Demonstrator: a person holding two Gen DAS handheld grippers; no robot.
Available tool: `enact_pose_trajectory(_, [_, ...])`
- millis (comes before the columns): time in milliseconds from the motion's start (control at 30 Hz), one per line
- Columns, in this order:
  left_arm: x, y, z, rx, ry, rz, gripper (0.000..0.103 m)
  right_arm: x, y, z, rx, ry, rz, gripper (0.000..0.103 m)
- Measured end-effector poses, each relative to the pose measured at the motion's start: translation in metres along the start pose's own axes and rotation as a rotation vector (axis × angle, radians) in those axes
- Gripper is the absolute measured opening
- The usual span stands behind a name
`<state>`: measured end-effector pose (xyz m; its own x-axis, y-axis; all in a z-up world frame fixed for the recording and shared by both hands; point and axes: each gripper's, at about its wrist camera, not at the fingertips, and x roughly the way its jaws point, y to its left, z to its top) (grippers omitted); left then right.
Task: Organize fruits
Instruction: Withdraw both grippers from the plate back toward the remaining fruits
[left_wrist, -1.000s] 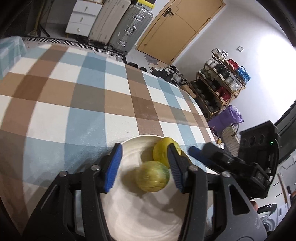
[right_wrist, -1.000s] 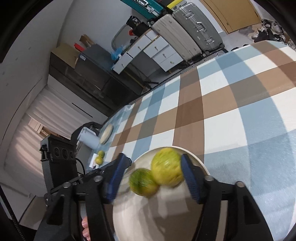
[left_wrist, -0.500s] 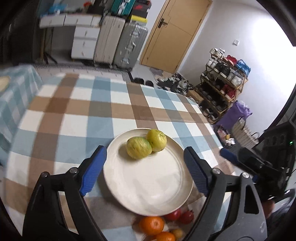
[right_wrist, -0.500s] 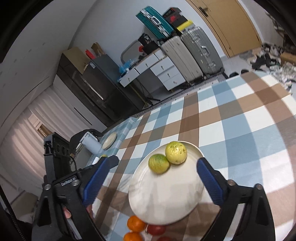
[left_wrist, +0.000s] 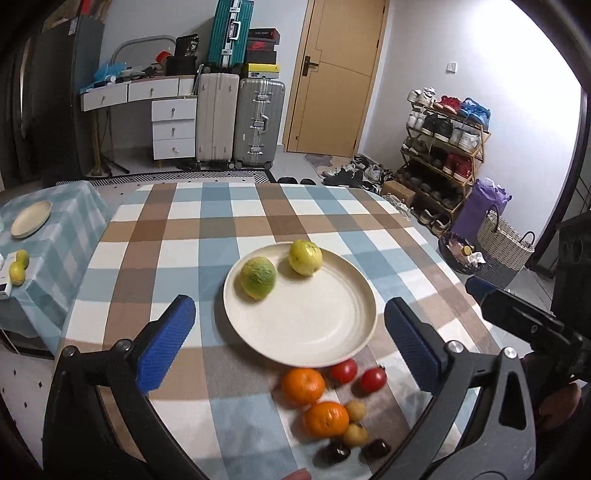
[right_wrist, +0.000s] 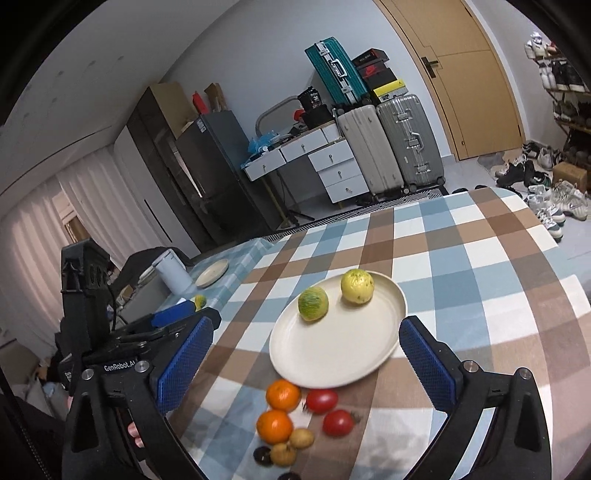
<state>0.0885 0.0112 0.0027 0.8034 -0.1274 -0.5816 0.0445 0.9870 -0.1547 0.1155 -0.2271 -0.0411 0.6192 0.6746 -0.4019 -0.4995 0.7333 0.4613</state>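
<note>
A cream plate (left_wrist: 365, 295) (right_wrist: 332, 354) sits on the checked tablecloth. On its far side lie a green round fruit (left_wrist: 258, 277) (right_wrist: 313, 303) and a yellow one (left_wrist: 305, 257) (right_wrist: 357, 286). Just in front of the plate, two oranges (left_wrist: 303, 386) (right_wrist: 283, 395), two tomatoes (left_wrist: 373, 380) (right_wrist: 338, 422) and some small tan and dark fruits (left_wrist: 354, 435) lie loose on the cloth. My left gripper (left_wrist: 288, 302) and right gripper (right_wrist: 306, 325) hover above and short of the plate. The jaws of both are opening, with nothing between them.
A lower side table at the left holds a second plate (left_wrist: 31, 223), two lemons (left_wrist: 16, 273) and a white canister (right_wrist: 171, 273). Beyond the table's rounded far edge stand suitcases (left_wrist: 258, 122), drawers and a shoe rack (left_wrist: 447, 147).
Both grippers have let go of the green and yellow fruits, which stay on the plate. Both have drawn back and up with jaws spreading wide. The loose fruit pile has come into view.
</note>
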Motion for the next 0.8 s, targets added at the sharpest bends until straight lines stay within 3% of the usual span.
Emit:
enact_pose_trajectory(333, [-0.032,-0.01,-0.045,-0.018,0.007,0.021,0.102,-0.029,0.018,-0.041,-0.078,-0.001,-0.036,0.103])
enact_pose_trajectory(800, [-0.027,0.007,-0.113,-0.053,0.101,0.029,0.102,-0.019,0.027,-0.111,-0.102,0.159,-0.023,0.103])
